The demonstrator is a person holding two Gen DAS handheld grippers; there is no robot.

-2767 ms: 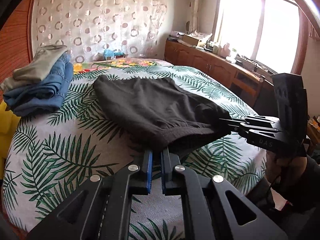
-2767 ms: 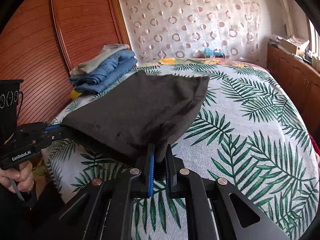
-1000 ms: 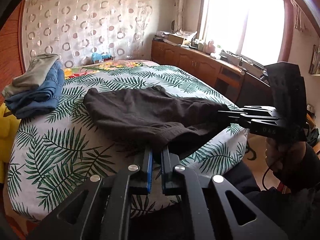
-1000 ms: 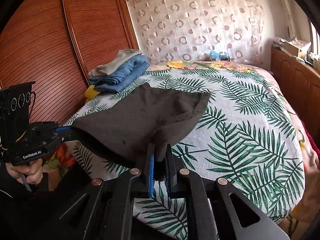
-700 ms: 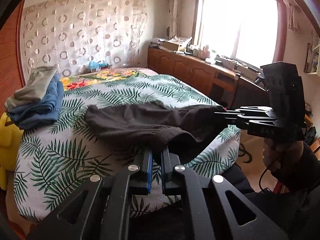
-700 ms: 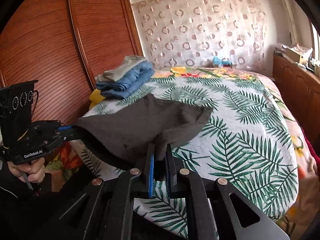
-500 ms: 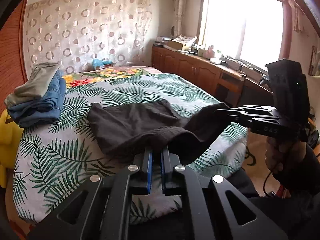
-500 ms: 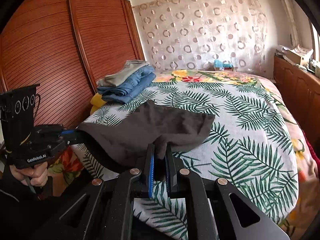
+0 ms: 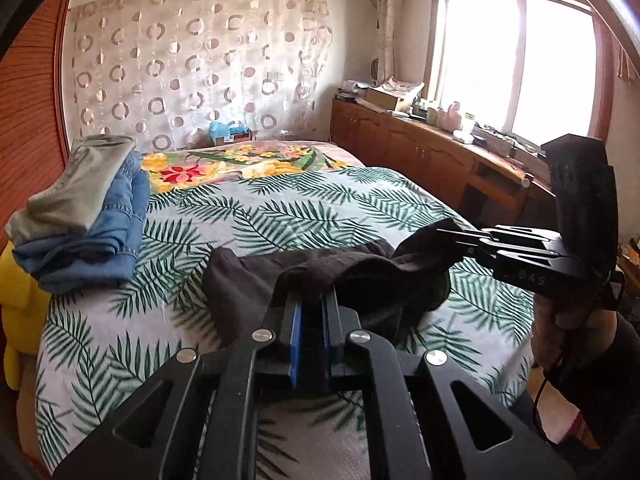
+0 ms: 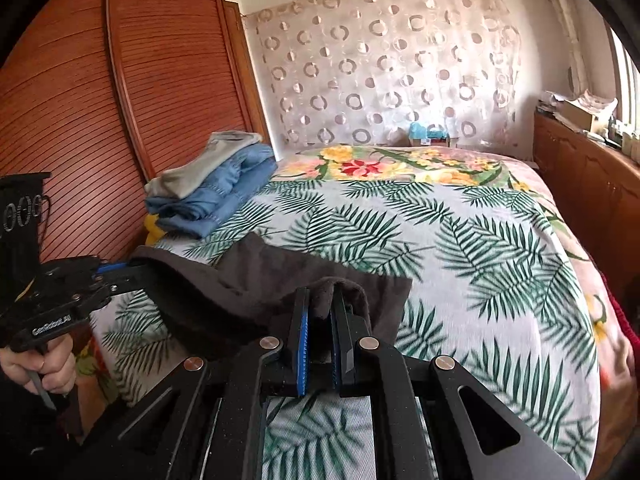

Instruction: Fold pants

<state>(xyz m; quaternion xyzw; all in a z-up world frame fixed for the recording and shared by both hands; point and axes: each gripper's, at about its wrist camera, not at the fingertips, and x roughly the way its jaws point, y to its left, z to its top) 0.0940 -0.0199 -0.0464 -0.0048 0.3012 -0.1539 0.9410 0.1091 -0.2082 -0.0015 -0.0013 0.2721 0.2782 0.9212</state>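
Note:
The dark grey pants lie bunched near the front edge of the bed, and their near edge is lifted by both grippers. My left gripper is shut on a fold of that edge. In the same view my right gripper comes in from the right, pinching the edge's other end. In the right wrist view the right gripper is shut on the pants. My left gripper grips the cloth's left corner there, with a hand below it.
The bed has a palm-leaf cover. A stack of folded jeans and grey clothes sits at its far left, also seen as the stack. A wooden wardrobe stands on the left. Low wooden cabinets run under the window.
Both grippers have moved forward over the bed with the held edge. The pants were stretched out flat and now lie shorter and bunched beneath the lifted edge.

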